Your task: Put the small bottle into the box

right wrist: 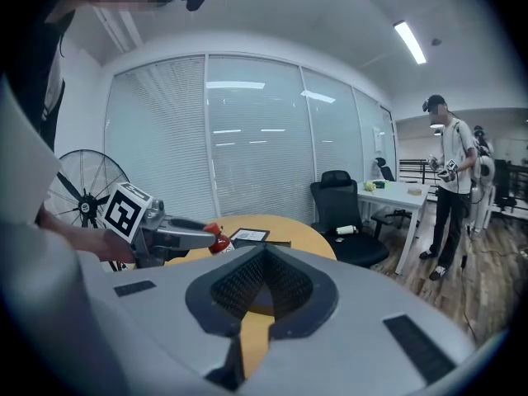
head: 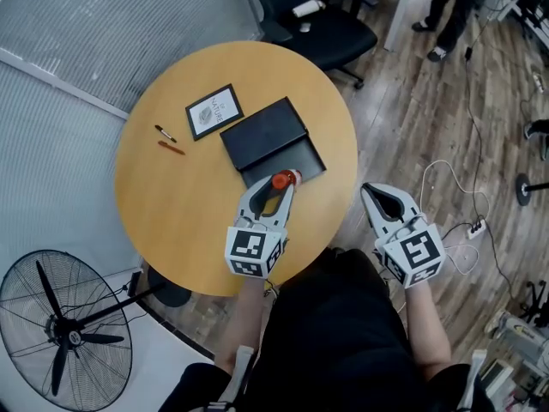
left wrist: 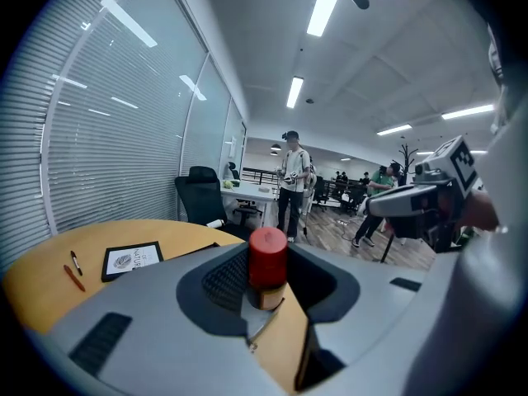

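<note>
**Left Gripper Bringing Bottle to the Box**

Grey, two-jawed and hand-held, the left gripper (head: 274, 185) is pinching a small bottle with a red cap (left wrist: 267, 258) between its jaws. It is holding the bottle over the round wooden table (head: 180, 204), right at the near edge of the flat black box (head: 302, 154) that is lying open there. The right gripper (head: 377, 194) is hanging beyond the table's rim, its jaws pressed together on nothing. Carrying looks to be the step in hand. The next move is probably calling for a short advance over the open tray, a careful lowering, then a release.
</note>
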`<act>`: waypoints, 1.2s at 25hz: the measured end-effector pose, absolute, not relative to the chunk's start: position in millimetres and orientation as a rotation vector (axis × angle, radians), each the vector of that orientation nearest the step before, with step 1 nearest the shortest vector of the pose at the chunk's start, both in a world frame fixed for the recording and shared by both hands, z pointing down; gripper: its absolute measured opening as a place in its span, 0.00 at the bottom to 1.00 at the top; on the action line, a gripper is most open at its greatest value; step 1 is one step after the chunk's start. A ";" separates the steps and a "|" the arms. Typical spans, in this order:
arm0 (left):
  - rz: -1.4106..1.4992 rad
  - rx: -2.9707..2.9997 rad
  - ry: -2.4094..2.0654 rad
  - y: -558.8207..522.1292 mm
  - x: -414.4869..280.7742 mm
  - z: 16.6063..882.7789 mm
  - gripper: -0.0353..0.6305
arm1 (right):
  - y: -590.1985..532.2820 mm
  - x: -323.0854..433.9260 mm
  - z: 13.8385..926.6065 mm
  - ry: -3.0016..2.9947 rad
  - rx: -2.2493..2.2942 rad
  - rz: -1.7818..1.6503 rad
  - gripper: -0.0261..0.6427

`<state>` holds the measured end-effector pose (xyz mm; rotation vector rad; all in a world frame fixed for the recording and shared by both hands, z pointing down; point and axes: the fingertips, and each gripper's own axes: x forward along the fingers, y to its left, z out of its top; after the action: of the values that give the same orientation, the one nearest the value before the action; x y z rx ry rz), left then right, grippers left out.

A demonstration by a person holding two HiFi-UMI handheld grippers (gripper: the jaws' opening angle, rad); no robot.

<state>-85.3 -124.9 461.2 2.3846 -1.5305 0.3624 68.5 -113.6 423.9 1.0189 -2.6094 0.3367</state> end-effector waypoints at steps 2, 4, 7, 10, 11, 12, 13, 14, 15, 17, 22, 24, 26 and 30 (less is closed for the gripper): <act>0.379 2.390 -1.516 -131.0 -85.1 466.8 0.25 | -117.1 66.8 426.4 -2.601 1.027 0.340 0.05; 0.399 2.395 -1.502 -136.1 -84.1 472.4 0.25 | -120.0 65.1 427.1 -2.597 1.042 0.348 0.05; 0.428 2.400 -1.477 -142.3 -81.1 482.7 0.25 | -121.3 63.5 430.2 -2.583 1.045 0.361 0.05; 0.458 2.401 -1.457 -148.9 -77.4 494.7 0.25 | -122.2 63.2 435.4 -2.568 1.037 0.370 0.05; 0.470 2.401 -1.453 -150.8 -76.1 498.4 0.25 | -122.8 63.8 437.6 -2.563 1.040 0.376 0.05; 0.483 2.400 -1.449 -152.5 -74.8 501.9 0.25 | -123.3 64.5 440.0 -2.557 1.040 0.382 0.05; 0.493 2.398 -1.445 -154.3 -73.7 505.3 0.25 | -124.0 65.0 442.3 -2.548 1.037 0.387 0.05; 0.502 2.396 -1.439 -156.0 -72.6 508.6 0.25 | -125.0 65.3 444.2 -2.541 1.032 0.391 0.05; 0.510 2.394 -1.433 -157.9 -71.7 512.1 0.25 | -126.3 65.4 445.6 -2.535 1.029 0.394 0.05; 0.529 2.390 -1.421 -161.9 -70.6 520.6 0.25 | -129.3 65.3 448.1 -2.528 1.023 0.397 0.05; 0.583 2.368 -1.402 -170.7 -72.9 544.0 0.25 | -134.5 62.1 454.7 -2.511 1.015 0.410 0.05; 0.607 2.363 -1.394 -173.2 -73.2 552.6 0.25 | -136.3 61.6 456.2 -2.509 1.021 0.418 0.05; 0.626 2.361 -1.386 -176.0 -72.9 561.0 0.25 | -138.3 61.2 457.6 -2.507 1.025 0.422 0.05; 0.653 2.350 -1.371 -180.9 -72.9 576.6 0.25 | -141.6 59.2 460.9 -2.495 1.019 0.427 0.05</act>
<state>-72.9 -180.9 576.6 2.3500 -1.3705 0.6535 59.2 -141.6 460.9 1.0188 -2.4953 0.4275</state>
